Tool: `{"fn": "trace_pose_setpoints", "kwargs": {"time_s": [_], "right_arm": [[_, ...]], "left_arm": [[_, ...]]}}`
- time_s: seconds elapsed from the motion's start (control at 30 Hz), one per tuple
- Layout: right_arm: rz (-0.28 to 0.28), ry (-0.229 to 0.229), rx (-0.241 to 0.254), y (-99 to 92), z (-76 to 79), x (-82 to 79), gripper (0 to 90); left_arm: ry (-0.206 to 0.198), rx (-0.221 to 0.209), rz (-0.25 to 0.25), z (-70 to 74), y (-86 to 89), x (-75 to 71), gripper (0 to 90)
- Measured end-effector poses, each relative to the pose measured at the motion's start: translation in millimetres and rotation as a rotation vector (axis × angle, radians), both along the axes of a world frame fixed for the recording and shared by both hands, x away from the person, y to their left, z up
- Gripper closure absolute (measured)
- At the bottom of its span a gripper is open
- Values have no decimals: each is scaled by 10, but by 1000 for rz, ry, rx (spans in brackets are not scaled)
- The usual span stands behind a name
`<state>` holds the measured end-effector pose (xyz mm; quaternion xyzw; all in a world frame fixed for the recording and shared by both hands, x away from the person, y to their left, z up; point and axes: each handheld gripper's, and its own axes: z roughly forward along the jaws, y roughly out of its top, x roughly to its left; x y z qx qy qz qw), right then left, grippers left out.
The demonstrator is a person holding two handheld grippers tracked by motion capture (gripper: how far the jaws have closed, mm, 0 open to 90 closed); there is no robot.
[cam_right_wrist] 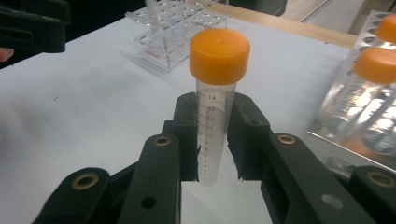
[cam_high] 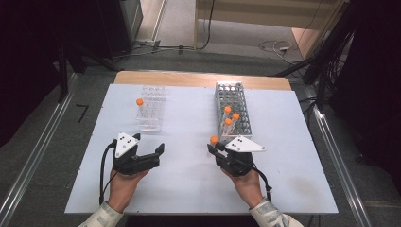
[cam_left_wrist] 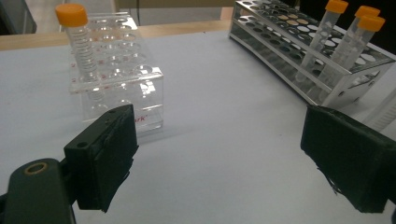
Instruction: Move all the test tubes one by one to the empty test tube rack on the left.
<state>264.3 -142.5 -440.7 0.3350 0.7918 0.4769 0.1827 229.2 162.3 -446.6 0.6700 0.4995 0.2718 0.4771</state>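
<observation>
- The white table sheet (cam_high: 189, 179) lies under everything you work on, with a strip of wooden tabletop (cam_high: 198, 78) showing along its far edge.
- The metal rack (cam_high: 231, 106) stands on the far right part of the sheet, running near to far, and three orange-capped tubes (cam_high: 231, 116) stand in its near half, close together.
- The clear plastic rack (cam_high: 151, 108) stands on the far left part, well apart from the metal one; a single orange-capped tube (cam_left_wrist: 84, 51) stands upright in a hole on its left side.
- Your left gripper (cam_high: 150, 152) sits near the sheet's near left, just this side of the clear rack. Its jaws stand wide apart with nothing but bare sheet between them, as the left gripper view shows.
- Your right gripper (cam_high: 213, 147) sits on the near right, just in front of the metal rack's near end. Its jaws are clamped on the tube you hold (cam_right_wrist: 214, 116), both pads pressing the clear graduated barrel from either side.
- That tube stands upright in the grip, its orange cap (cam_right_wrist: 219, 50) well above the pads and its lower end hanging just below them, above the sheet.
- From above, the cap shows just beside the metal rack's near left corner.
</observation>
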Motion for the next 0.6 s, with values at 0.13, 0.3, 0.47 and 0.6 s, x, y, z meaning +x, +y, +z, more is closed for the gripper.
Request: {"fn": "trace_pose_setpoints", "kwargs": {"time_s": [0.13,0.3,0.47,0.6], "right_arm": [[29,11,-13,128,-45,-3,719],[54,21,-33,272,-84,29,719],[85,13,-45,459,-85,20,718],[104,5,-43,595,-50,34,719]], "left_arm": [[-6,2,-23,22,-40,-18,138],[-23,-4,-42,64,-65,-51,161],[-40,-14,-66,109,-72,-68,204],[-40,-20,-91,142,-91,-63,237]]}}
